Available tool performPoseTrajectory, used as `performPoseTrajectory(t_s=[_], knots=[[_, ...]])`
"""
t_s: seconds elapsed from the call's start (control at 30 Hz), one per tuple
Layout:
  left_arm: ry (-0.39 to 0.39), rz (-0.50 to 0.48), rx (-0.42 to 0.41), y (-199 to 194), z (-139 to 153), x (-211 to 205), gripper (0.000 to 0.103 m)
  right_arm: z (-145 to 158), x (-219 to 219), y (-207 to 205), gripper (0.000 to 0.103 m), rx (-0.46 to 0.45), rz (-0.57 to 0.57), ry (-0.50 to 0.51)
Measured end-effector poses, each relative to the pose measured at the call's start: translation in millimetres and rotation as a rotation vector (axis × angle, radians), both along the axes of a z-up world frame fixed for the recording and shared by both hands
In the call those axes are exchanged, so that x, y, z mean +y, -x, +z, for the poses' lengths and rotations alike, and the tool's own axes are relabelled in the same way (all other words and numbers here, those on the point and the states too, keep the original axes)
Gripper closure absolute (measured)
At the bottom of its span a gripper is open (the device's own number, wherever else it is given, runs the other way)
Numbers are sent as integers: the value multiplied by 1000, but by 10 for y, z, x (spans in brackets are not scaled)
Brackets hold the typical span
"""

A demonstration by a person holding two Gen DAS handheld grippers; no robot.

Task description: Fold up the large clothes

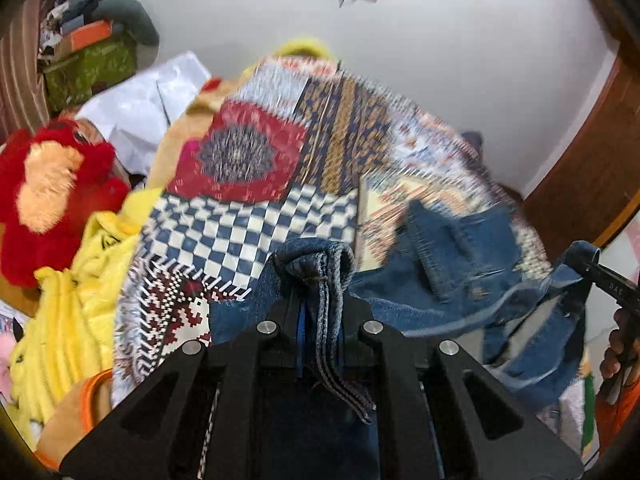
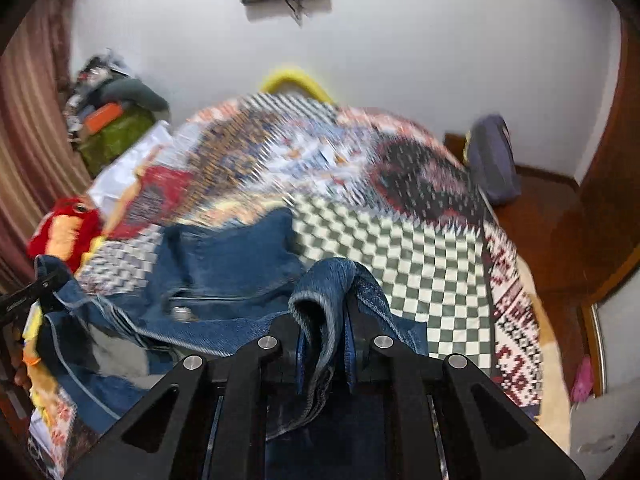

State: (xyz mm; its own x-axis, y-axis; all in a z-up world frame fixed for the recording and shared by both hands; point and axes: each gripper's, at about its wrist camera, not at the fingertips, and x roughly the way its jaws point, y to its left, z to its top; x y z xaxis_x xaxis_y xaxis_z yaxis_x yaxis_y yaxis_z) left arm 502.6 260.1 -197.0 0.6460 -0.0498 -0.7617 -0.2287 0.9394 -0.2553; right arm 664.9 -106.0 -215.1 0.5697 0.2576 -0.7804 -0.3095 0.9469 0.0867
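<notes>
Through the left wrist view, my left claw point(image 1: 316, 280) is clenched on a bunched edge of the jeans point(image 1: 452, 256), the denim pinched between its fingers and trailing back under it. Ahead of the claw lies the patchwork blanket point(image 1: 256, 208) on the bed, with a yellow plush toy point(image 1: 68, 300) and a red plush toy point(image 1: 52, 192) off to its left. To its right I can see my right claw point(image 1: 588, 268) gripping the other end of the same denim edge. Through the right wrist view, that right claw point(image 2: 340, 292) is also clenched on a fold of the jeans point(image 2: 236, 252), whose body sags to the left of it over the blanket point(image 2: 420, 248), and the left claw point(image 2: 48, 284) shows at the far left holding its corner. Everything is blurred, so I judge a carry is under way. To do it well I'd keep both grips firm, hold the edge taut and level between the claws, and lay the denim flat before folding.
</notes>
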Motion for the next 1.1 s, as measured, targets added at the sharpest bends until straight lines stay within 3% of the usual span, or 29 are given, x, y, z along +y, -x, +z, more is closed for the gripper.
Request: performPoseTrajectory(t_s=[0.13, 0.27, 0.5, 0.63, 0.77, 0.93, 0.97, 1.03, 1.1], knots=[[0, -8, 82, -149, -403, -2, 91, -506, -41, -248, 90, 103, -28, 9], [-8, -31, 130, -188, -654, -39, 87, -764, -104, -307, 90, 142, -25, -3], [-13, -34, 141, -155, -669, -35, 84, -551, -300, -356, 90, 192, -9, -124], [-99, -57, 131, -81, -571, -120, 81, -351, -519, -373, 90, 240, -29, -255], [-123, -74, 162, -93, -592, -141, 78, -196, -592, -348, 90, 251, -21, -284], [-119, -64, 197, -132, -659, -120, 77, -22, -609, -270, 90, 206, -38, -251], [-118, -51, 209, -133, -669, -113, 78, 25, -635, -266, 90, 175, -65, -212], [-103, -32, 219, -115, -659, -86, 78, 256, -778, -209, 90, 11, -217, -11], [-134, -31, 197, -78, -543, -96, 78, 427, -1015, -179, 90, -38, -267, 8]])
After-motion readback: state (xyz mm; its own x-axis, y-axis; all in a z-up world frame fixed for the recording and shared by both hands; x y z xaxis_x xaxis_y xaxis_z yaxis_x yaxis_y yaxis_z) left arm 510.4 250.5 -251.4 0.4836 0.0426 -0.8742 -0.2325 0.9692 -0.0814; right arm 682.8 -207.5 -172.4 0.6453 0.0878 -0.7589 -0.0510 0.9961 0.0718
